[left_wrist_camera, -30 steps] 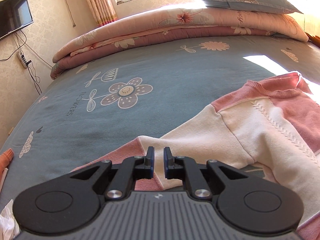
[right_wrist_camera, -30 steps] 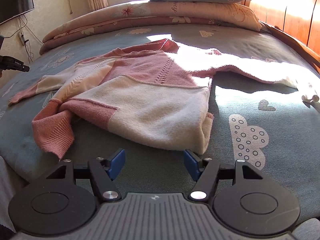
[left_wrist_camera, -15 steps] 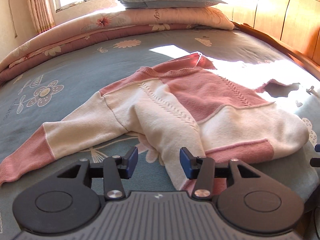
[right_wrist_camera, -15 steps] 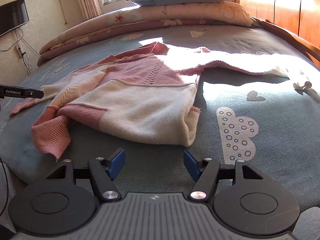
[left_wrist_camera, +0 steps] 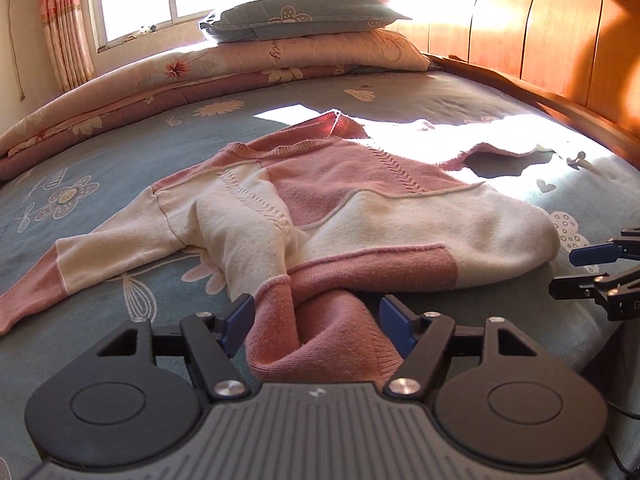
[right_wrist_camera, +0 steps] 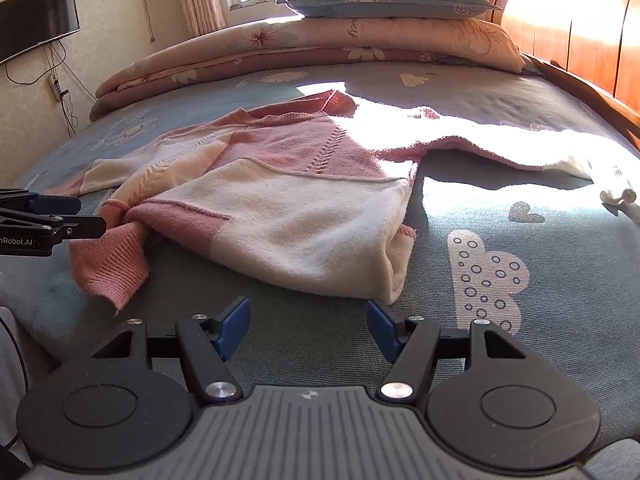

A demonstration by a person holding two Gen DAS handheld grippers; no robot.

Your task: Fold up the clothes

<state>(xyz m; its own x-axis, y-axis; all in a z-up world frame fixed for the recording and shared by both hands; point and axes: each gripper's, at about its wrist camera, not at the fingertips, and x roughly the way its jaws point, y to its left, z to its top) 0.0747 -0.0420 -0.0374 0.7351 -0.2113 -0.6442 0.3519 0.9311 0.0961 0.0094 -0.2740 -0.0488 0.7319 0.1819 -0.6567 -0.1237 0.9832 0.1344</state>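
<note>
bed [left_wrist_camera: 460, 104] blue floral sheet | sweater [left_wrist_camera: 360, 216] pink-cream, spread mid-bed, hem bunched at near edge | left hand-held gripper [left_wrist_camera: 316, 320] jaws opening, pink hem between them, unpinched | right hand-held gripper [right_wrist_camera: 308, 322] wide open, empty, just short of sweater

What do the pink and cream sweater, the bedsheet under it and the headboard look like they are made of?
Pink and cream sweater: soft, matte knit, likely wool or acrylic; cable stitching and ribbed cuffs show.
Blue-grey printed bedsheet: thin woven fabric, probably cotton, matte, with flat printed clouds and flowers.
Orange-brown panelled headboard: wood or veneer, glossy varnish; grain and sun glare show.
</note>
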